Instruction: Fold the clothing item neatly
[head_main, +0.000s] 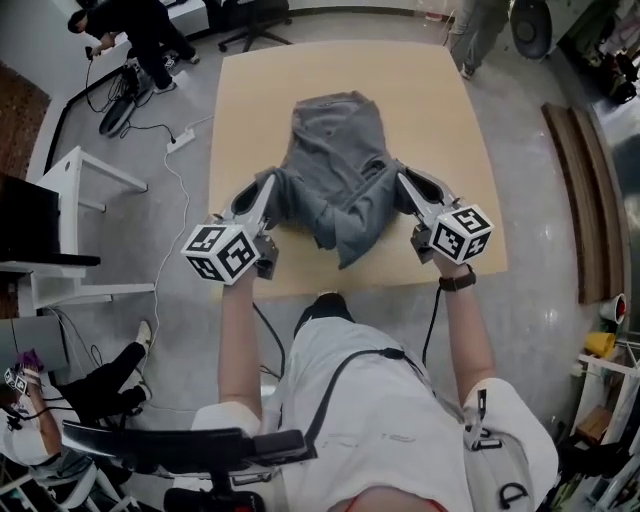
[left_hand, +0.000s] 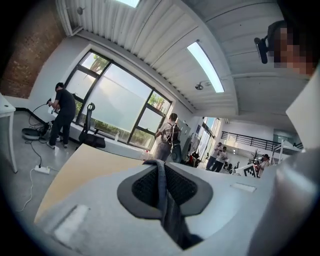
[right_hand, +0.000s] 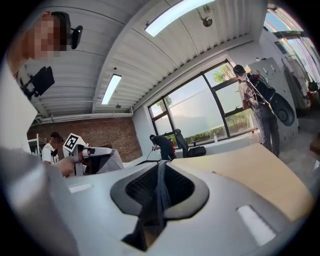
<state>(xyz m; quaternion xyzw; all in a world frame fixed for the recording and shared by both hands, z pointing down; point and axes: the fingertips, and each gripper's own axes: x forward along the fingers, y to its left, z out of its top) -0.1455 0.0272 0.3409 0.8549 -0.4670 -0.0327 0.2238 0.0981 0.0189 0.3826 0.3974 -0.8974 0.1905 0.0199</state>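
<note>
A grey garment (head_main: 335, 165) lies on the tan table (head_main: 440, 110), its near part lifted off the surface and hanging in folds between the two grippers. My left gripper (head_main: 270, 190) is shut on the garment's left edge; a strip of grey cloth (left_hand: 164, 192) runs between its jaws in the left gripper view. My right gripper (head_main: 403, 185) is shut on the right edge, with a pinched fold of cloth (right_hand: 159, 192) showing in the right gripper view. Both grippers are raised and tilted upward over the table's near half.
White desks (head_main: 70, 200) stand left of the table, with a power strip and cables (head_main: 178, 140) on the floor. People stand beyond the table's far edge (head_main: 140, 35). A dark wooden plank (head_main: 590, 190) lies on the floor to the right.
</note>
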